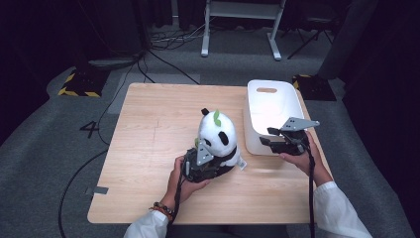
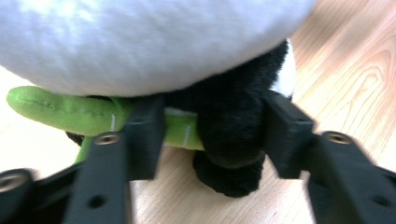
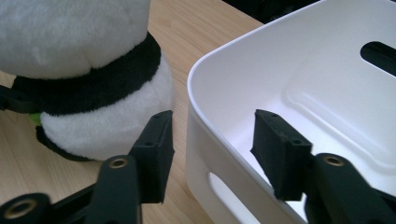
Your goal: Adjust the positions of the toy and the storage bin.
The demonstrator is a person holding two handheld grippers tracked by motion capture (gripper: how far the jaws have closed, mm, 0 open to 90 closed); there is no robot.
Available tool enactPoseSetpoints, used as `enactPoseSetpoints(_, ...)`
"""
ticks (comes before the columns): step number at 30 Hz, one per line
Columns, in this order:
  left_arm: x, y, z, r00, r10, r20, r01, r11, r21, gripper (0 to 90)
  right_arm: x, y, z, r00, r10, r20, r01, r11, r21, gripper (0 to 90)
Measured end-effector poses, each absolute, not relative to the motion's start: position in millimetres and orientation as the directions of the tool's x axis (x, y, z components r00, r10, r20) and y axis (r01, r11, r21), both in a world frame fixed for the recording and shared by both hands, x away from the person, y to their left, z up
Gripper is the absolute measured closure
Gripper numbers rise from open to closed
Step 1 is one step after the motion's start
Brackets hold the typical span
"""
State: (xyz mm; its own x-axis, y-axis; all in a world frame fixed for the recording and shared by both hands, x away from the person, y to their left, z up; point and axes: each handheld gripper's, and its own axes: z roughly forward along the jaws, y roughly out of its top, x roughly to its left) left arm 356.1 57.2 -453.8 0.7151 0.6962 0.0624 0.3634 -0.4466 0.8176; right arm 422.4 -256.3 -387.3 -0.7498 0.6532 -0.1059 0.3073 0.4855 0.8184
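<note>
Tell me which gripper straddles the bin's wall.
The right gripper: one jaw outside the white bin, one inside. The left gripper clamps the panda's black arm instead.

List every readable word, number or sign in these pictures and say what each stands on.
"4": a dark figure marked on the grey floor left of the table.
The tag at the plush panda base: too small to read.
The white bin bears no lettering that shows.

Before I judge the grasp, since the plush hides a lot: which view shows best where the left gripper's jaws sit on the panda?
The left gripper view: the jaws flank the panda's black paw and green bamboo stalk. The high view shows the left gripper low against the panda's side, contact hidden. The right gripper view shows the panda's body, not that grasp.
</note>
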Motion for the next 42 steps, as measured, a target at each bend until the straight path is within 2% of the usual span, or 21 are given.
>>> enactPoseSetpoints(1,356,56,-454,0.71,0.7,0.073,0.361,-0.451,0.816,56.3,424,-255,-387,-0.75,0.653,-0.104,0.307,0.483,0.82,54.6)
enactPoseSetpoints(8,359,57,-454,0.727,0.68,0.093,0.344,-0.479,0.808,63.3,435,-244,-391,-0.764,0.636,-0.108,0.326,0.525,0.786,67.5)
enactPoseSetpoints(9,360,58,-454,0.728,0.68,0.087,0.348,-0.477,0.807,68.7,435,-242,-391,-0.765,0.636,-0.104,0.325,0.519,0.79,69.5)
enactPoseSetpoints(17,362,65,-454,0.728,0.678,0.096,0.347,-0.485,0.803,72.2,433,-238,-393,-0.816,0.572,-0.085,0.278,0.516,0.81,79.3)
enactPoseSetpoints(20,362,68,-454,0.727,0.679,0.098,0.346,-0.486,0.802,73.0,426,-233,-393,-0.817,0.565,-0.116,0.25,0.529,0.811,80.2)
enactPoseSetpoints(29,363,81,-452,0.73,0.675,0.108,0.347,-0.501,0.792,73.6,413,-231,-394,-0.853,0.512,-0.103,0.214,0.521,0.826,80.5)
enactPoseSetpoints(42,356,102,-449,0.729,0.673,0.124,0.347,-0.52,0.781,73.7,367,-198,-390,-0.901,0.417,-0.123,0.139,0.544,0.828,82.3)
